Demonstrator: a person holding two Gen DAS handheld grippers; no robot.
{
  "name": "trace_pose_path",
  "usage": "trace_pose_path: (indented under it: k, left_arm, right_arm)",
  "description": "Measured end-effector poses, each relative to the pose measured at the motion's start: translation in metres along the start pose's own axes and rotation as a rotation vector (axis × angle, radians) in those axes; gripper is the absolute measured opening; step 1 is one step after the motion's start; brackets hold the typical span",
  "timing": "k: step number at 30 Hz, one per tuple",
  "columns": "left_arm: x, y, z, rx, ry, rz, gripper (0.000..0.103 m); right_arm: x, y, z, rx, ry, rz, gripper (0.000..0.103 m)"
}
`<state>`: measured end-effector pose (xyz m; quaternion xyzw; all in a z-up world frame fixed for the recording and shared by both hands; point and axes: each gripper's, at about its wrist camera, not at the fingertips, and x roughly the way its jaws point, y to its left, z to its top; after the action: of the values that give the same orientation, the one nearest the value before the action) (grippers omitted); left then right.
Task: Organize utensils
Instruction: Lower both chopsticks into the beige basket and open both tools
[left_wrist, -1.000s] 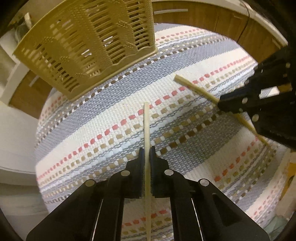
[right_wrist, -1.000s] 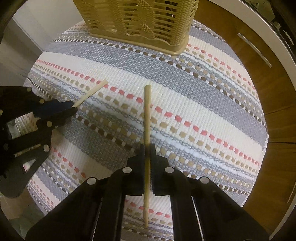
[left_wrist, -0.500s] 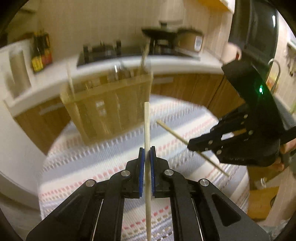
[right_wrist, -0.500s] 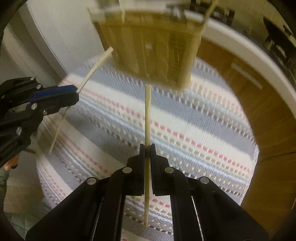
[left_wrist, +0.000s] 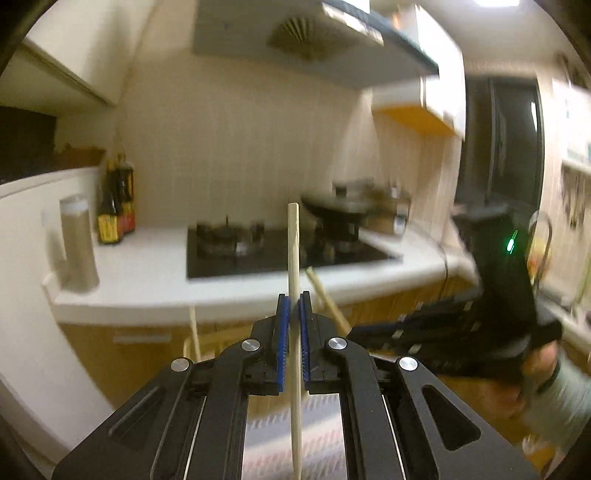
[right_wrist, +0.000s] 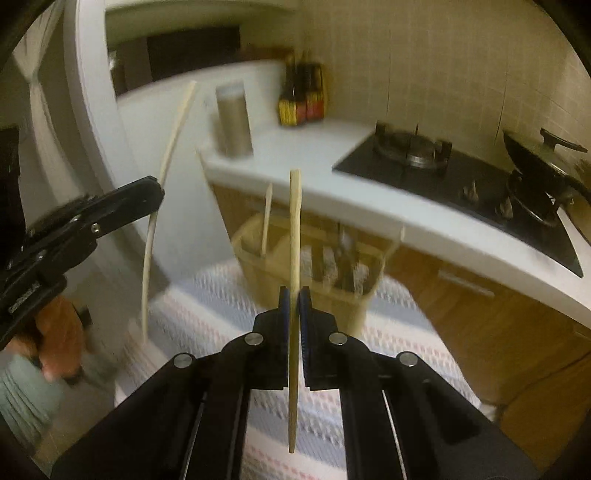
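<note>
My left gripper (left_wrist: 293, 301) is shut on a pale wooden chopstick (left_wrist: 293, 251) that stands upright, raised high. My right gripper (right_wrist: 294, 295) is shut on a second chopstick (right_wrist: 294, 229), also upright. A tan slotted utensil basket (right_wrist: 314, 273) stands on the striped mat (right_wrist: 229, 317) ahead of the right gripper, with one chopstick (right_wrist: 266, 218) and metal cutlery (right_wrist: 345, 258) in it. The left gripper and its chopstick (right_wrist: 166, 162) show at the left of the right wrist view. The right gripper (left_wrist: 369, 328) shows at the right of the left wrist view. Only the basket's rim (left_wrist: 192, 343) shows there.
A white counter (right_wrist: 332, 192) runs behind the basket, with a black gas hob (right_wrist: 443, 166), a pan (right_wrist: 546, 162), sauce bottles (right_wrist: 303, 96) and a grey canister (right_wrist: 232, 125). Wooden cabinet fronts (right_wrist: 498, 325) lie below. A range hood (left_wrist: 306, 40) hangs above.
Both grippers have lifted their chopsticks off the mat and tilted them upright. The views swung from the mat up to the counter and wall. The basket now lies low ahead.
</note>
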<state>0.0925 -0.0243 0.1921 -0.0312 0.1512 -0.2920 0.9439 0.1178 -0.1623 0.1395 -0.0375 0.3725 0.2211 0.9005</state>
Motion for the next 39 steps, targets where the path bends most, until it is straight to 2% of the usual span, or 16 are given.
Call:
trace_pose_path:
  k: [5,8,12,15,22,26,32,39]
  left_arm:
    - [0.018,0.011,0.021,-0.042,-0.108,0.044,0.004]
    - [0.037,0.026,0.025,-0.073,-0.148,0.090,0.004]
    - [0.066,0.048,0.022,-0.131,-0.167,0.107,0.004]
    - [0.079,0.053,0.015,-0.134,-0.181,0.132,0.004]
    - [0.105,0.060,0.001,-0.146,-0.199,0.142,0.004]
    - [0.113,0.064,-0.010,-0.171,-0.214,0.147,0.004]
    - [0.125,0.061,-0.026,-0.137,-0.207,0.187,0.004]
    - [0.122,0.063,-0.033,-0.146,-0.216,0.181,0.005]
  right_arm:
    - [0.003,-0.008,0.027,0.041,-0.144,-0.026,0.004]
    - [0.019,-0.020,0.042,0.119,-0.176,-0.017,0.004]
    - [0.039,-0.034,0.057,0.197,-0.249,-0.040,0.004]
    - [0.052,-0.041,0.059,0.231,-0.294,-0.051,0.004]
    - [0.074,-0.035,0.047,0.177,-0.430,-0.138,0.004]
    - [0.083,-0.032,0.040,0.154,-0.451,-0.150,0.004]
    - [0.095,-0.031,0.028,0.143,-0.453,-0.142,0.004]
    - [0.099,-0.024,0.014,0.125,-0.466,-0.161,0.004]
